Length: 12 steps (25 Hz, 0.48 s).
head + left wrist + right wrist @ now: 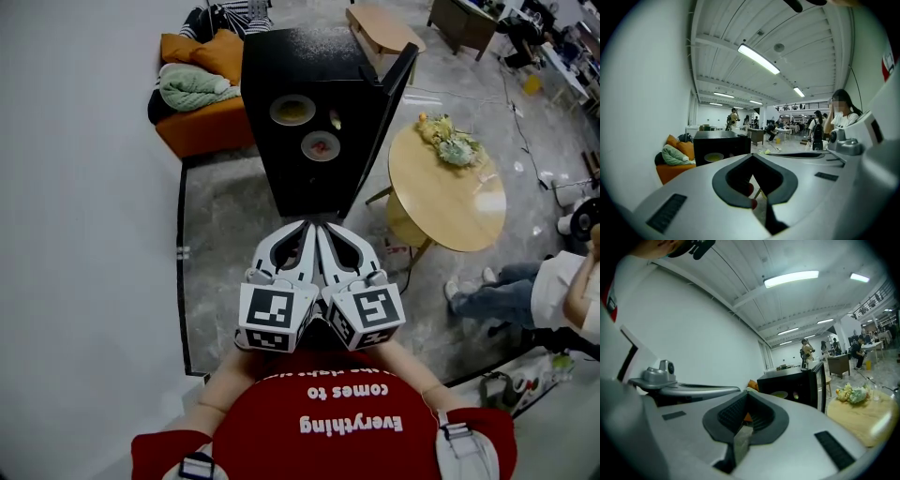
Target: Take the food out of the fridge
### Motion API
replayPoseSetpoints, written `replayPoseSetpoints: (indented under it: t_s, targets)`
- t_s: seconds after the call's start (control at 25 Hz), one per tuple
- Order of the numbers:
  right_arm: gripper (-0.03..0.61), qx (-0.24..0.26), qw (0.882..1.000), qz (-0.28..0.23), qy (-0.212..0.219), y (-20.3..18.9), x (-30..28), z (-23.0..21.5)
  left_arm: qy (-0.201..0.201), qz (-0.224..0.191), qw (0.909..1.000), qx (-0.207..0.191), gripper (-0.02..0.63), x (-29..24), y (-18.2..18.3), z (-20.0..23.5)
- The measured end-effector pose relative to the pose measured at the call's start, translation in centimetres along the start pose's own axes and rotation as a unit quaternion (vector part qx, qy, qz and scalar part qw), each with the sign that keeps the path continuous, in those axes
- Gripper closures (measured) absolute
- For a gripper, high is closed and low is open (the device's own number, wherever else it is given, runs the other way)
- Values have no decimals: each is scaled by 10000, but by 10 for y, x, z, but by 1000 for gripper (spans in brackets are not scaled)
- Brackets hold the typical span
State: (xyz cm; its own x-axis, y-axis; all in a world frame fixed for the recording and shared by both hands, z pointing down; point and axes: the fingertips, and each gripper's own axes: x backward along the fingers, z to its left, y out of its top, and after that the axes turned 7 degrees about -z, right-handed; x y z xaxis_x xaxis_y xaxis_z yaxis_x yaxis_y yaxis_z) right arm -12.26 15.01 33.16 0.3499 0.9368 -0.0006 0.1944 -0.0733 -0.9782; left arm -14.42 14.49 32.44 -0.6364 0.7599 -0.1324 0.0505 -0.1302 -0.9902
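Note:
A black fridge (309, 112) stands ahead on the floor with its door (389, 103) swung open to the right. Inside, a plate of yellow food (292, 110) sits above a plate of red food (321, 145). My left gripper (305, 225) and right gripper (322, 228) are held side by side near my chest, a short way before the fridge, both shut and empty. The left gripper view shows the fridge (719, 143) and the yellow plate (714, 157) beyond the closed jaws. The right gripper view shows the fridge (792, 380) too.
A round wooden table (441, 197) with a leafy bunch (450, 141) stands right of the fridge door. An orange sofa (202, 127) with a green blanket (192, 89) is at the back left against the white wall. A person (525, 291) sits at the right.

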Motion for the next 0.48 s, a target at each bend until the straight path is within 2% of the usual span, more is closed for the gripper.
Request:
replayPoseSetpoints:
  t_s: [0.24,0.48]
  targets:
    - [568,-248,9988,420,-22,-30,13,-20,2,359,9991,214,609,-10,-36,-16]
    - [568,-485,9979,355,-220,-38,9,-43,-162,550,9983,100,609,-32,-48,-21]
